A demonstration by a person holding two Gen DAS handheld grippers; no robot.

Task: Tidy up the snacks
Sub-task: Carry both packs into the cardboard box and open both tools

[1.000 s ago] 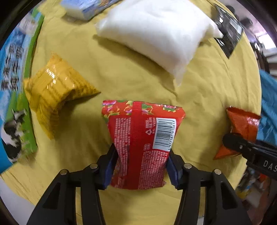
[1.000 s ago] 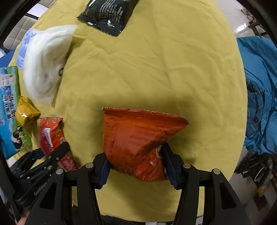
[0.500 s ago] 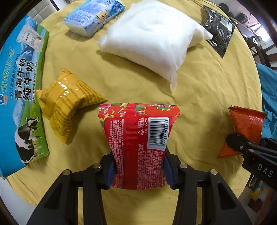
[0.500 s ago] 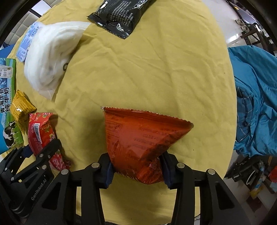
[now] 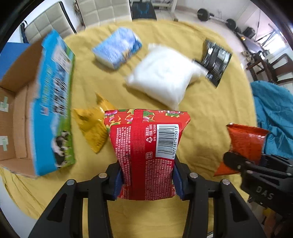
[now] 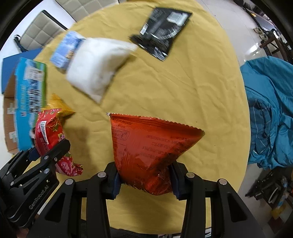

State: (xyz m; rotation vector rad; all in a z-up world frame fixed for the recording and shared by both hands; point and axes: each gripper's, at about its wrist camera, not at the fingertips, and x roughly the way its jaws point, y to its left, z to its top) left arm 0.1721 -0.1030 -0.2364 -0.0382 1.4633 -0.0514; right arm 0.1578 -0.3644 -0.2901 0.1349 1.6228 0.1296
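My left gripper [image 5: 146,180] is shut on a red snack packet [image 5: 148,146] with a barcode, held up above the yellow tablecloth [image 5: 210,113]. My right gripper [image 6: 144,180] is shut on an orange crisp bag [image 6: 146,146], also lifted off the cloth. Each gripper shows in the other's view: the orange crisp bag [image 5: 243,144] at the right, the red snack packet [image 6: 49,133] at the left. An open cardboard box [image 5: 36,113] with blue-green milk print stands at the left, its inside bare.
On the cloth lie a yellow packet [image 5: 91,126], a white pillow bag [image 5: 164,76], a blue-white pack [image 5: 117,49] and a black packet [image 5: 216,62]. Padded chairs [image 5: 102,11] stand behind the round table. A blue cloth [image 6: 271,113] is heaped at the right.
Both grippers have risen well above the table with their packets, so the table and box look smaller. The open box interior has come into the left wrist view.
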